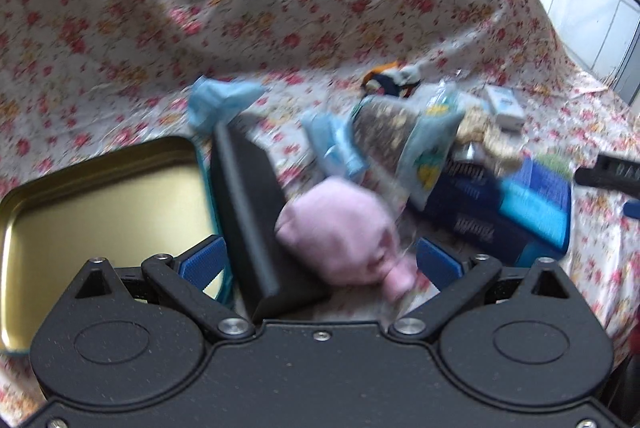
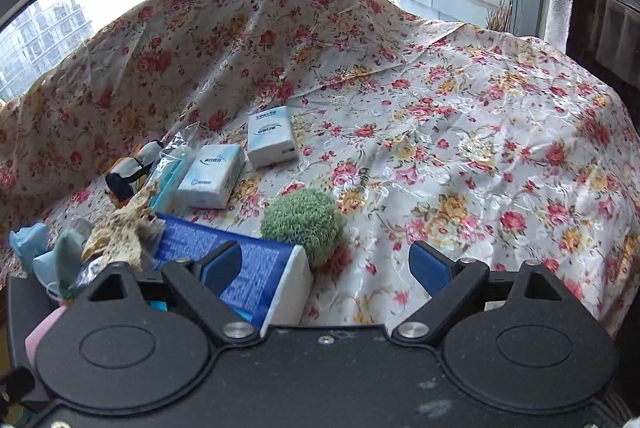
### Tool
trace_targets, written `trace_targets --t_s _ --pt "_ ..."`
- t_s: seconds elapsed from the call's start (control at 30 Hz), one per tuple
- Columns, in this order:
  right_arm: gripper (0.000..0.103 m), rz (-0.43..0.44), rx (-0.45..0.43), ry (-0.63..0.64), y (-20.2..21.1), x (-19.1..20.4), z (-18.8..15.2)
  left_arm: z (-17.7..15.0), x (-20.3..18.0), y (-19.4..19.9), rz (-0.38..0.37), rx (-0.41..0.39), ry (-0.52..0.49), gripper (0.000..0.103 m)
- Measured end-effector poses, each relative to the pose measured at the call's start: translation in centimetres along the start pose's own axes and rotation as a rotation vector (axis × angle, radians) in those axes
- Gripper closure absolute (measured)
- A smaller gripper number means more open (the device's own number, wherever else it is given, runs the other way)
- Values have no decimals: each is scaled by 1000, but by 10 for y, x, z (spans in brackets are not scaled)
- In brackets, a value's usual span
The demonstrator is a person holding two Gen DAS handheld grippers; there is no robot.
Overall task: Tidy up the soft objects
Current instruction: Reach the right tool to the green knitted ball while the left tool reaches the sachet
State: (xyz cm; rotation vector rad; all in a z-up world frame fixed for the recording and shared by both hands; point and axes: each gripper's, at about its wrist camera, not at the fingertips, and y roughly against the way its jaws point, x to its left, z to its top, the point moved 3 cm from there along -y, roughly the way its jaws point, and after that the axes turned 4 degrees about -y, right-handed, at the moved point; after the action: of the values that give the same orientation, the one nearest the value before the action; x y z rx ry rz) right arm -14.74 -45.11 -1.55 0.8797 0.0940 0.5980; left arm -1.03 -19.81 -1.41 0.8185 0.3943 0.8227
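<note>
Floral cloth (image 2: 460, 147) covers the whole surface and rises as a hump at the back; everything is placed relative to it. Left gripper (image 1: 320, 260) jaws spread wide, blue pads apart, nothing clamped; a pink soft toy (image 1: 344, 232) lies on the cloth between the pads, leaning on a black wedge-shaped thing (image 1: 252, 211), contact with the pads cannot be told through the blur. Open gold-lined tin (image 1: 100, 195) sits on the cloth left of the wedge. Light blue soft pieces (image 1: 224, 99) and a clear bag of mixed bits (image 1: 404, 131) lie further back on the cloth, dark blue packs (image 1: 496, 211) to the right. Right gripper (image 2: 326, 264) also wide open, empty, hovering over bare cloth. Green fuzzy ball (image 2: 302, 220) rests on the cloth just ahead of it, touching the blue tissue pack (image 2: 248, 268) under the left pad. Two white tissue packs (image 2: 240, 163) sit further back on the cloth, a small striped soft toy (image 2: 132, 171) to their left.
</note>
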Motion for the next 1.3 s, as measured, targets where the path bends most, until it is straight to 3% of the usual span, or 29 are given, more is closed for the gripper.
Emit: trace_targets --t_s 0.3,0.47,0.7,1.3 --pt "13 -11 12 20 -32 2 12 66 -9 -36 -89 -4 63 4" --pt "13 -16 23 44 -45 2 16 89 -14 -74 -120 77 114 4" --pt "11 -22 45 78 -62 5 15 95 -15 -115 -172 197 191 4" --pt "10 33 130 37 -80 8 19 98 -22 -135 -249 243 202 4"
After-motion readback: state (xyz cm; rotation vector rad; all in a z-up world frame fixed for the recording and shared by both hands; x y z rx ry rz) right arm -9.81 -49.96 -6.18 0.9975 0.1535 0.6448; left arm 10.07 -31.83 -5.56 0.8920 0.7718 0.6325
